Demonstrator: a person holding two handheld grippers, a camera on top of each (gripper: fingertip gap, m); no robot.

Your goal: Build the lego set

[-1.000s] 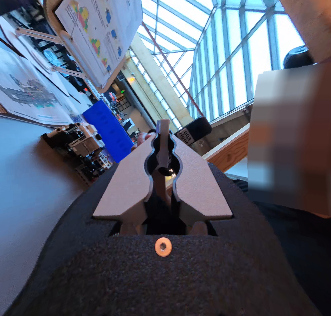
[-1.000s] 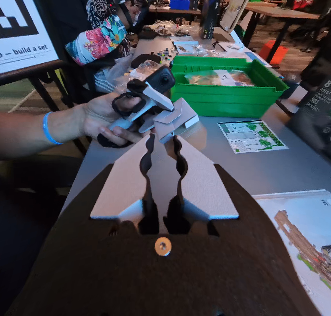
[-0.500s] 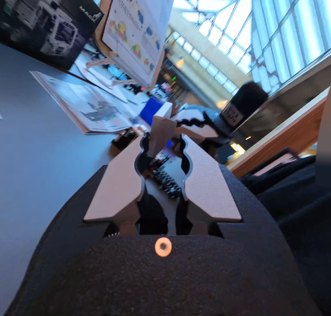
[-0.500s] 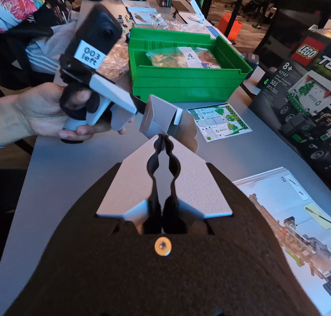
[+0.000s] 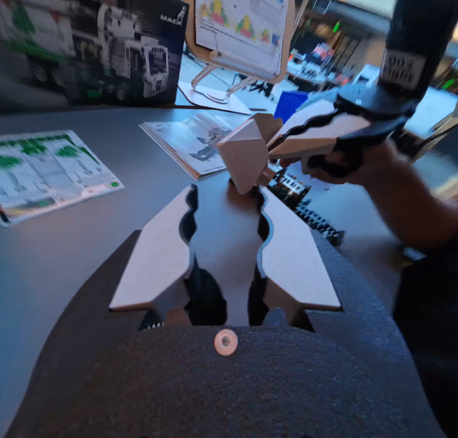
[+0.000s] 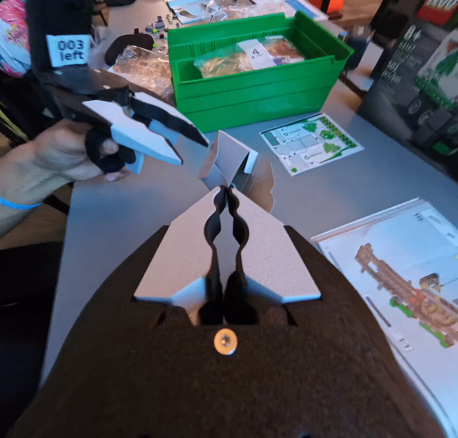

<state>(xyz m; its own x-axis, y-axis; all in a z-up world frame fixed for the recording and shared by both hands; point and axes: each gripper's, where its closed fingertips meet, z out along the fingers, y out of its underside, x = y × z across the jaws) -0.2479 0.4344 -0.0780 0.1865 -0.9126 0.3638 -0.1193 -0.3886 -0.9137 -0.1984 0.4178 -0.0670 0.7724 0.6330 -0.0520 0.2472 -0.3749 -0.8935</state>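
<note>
My right gripper (image 6: 226, 189) is shut on the edge of a small open cardboard box (image 6: 224, 153) and holds it just above the grey table. In the left wrist view the box (image 5: 244, 158) hangs from the right gripper (image 5: 270, 145). My left gripper (image 5: 226, 193) is open and empty, its tips just short of the box. It also shows in the right wrist view (image 6: 193, 152), left of the box. A partly built dark Lego model (image 5: 292, 189) lies on the table behind the box.
A green bin (image 6: 250, 96) holding a numbered bag stands at the far side. A sticker sheet (image 6: 309, 142), an open instruction booklet (image 6: 396, 265) and the set's box (image 5: 99, 44) lie around. A stand with a printed sheet (image 5: 243, 24) is behind. Some 6 cm of space lies between my two pairs of fingers.
My left gripper opened and let go of the cardboard box, then tilted down toward the table. My right gripper closed on the box and now holds it.
</note>
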